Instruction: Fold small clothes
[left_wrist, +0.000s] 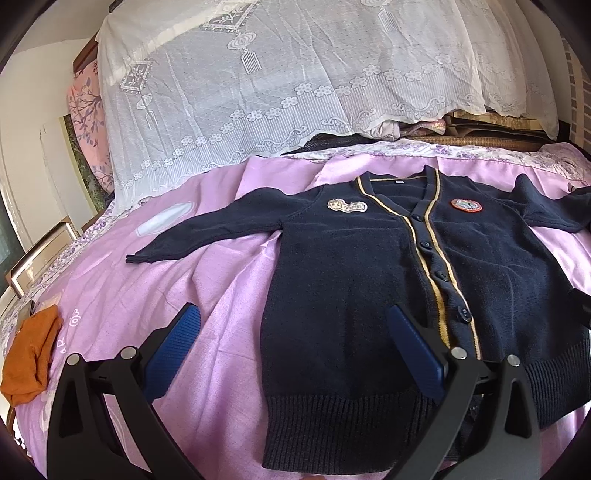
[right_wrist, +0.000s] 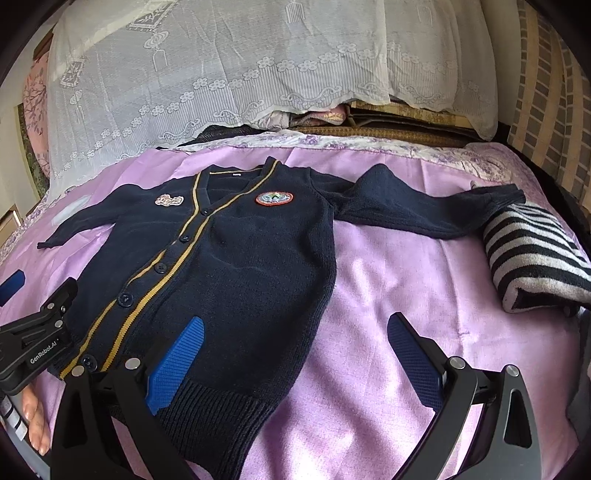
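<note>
A navy knit cardigan (left_wrist: 354, 280) with gold-striped button placket and two chest badges lies flat, front up, on the purple bedsheet (left_wrist: 221, 280). Both sleeves are spread out: one sleeve (left_wrist: 192, 232) to the left, the other sleeve (right_wrist: 424, 210) to the right. My left gripper (left_wrist: 291, 308) is open above the cardigan's lower left side, near the ribbed hem (left_wrist: 332, 424). My right gripper (right_wrist: 297, 318) is open above the cardigan (right_wrist: 240, 266) at its lower right edge, with one finger over the knit and the other over bare sheet. Neither holds anything.
A folded black-and-white striped garment (right_wrist: 532, 251) lies on the sheet at the right, by the sleeve cuff. An orange cloth (left_wrist: 31, 354) sits at the bed's left edge. A lace-covered pile (left_wrist: 277, 92) rises behind the bed. A hand (right_wrist: 33, 417) holds the left gripper's handle.
</note>
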